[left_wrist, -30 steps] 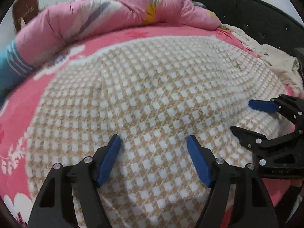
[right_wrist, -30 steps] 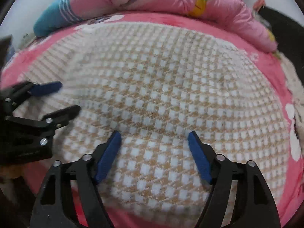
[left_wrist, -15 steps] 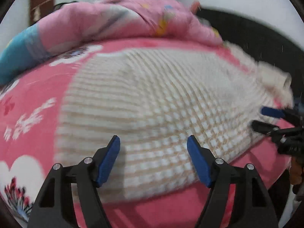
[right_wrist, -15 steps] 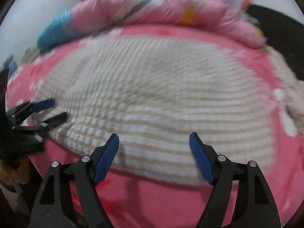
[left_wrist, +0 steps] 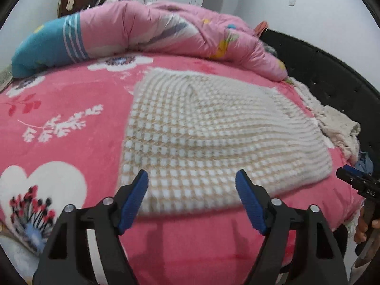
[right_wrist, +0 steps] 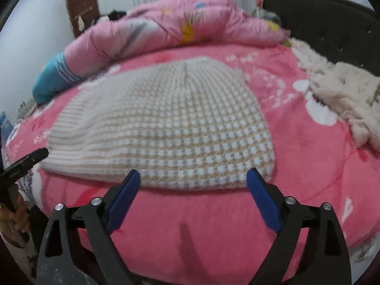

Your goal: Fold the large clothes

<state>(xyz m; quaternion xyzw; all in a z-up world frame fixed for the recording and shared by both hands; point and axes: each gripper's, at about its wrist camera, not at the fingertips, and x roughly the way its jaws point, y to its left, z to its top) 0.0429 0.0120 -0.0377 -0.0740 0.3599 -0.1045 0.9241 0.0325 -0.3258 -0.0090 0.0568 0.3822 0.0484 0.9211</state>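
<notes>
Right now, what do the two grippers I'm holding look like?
Both match: the left gripper and right gripper have matte black angular frames with cutouts, silver screws at the pivots, and two fingers faced with ribbed blue pads. No cables or sleeves show.

Left gripper [left_wrist: 192, 201] in matte black plastic, two angular arms with triangular cut-outs, ribbed blue pads [left_wrist: 134, 198] lining the jaws, round silver screws at the pivots, right gripper [right_wrist: 193, 203] identically built, small white lettering on its body at 3 o'clock in left view
</notes>
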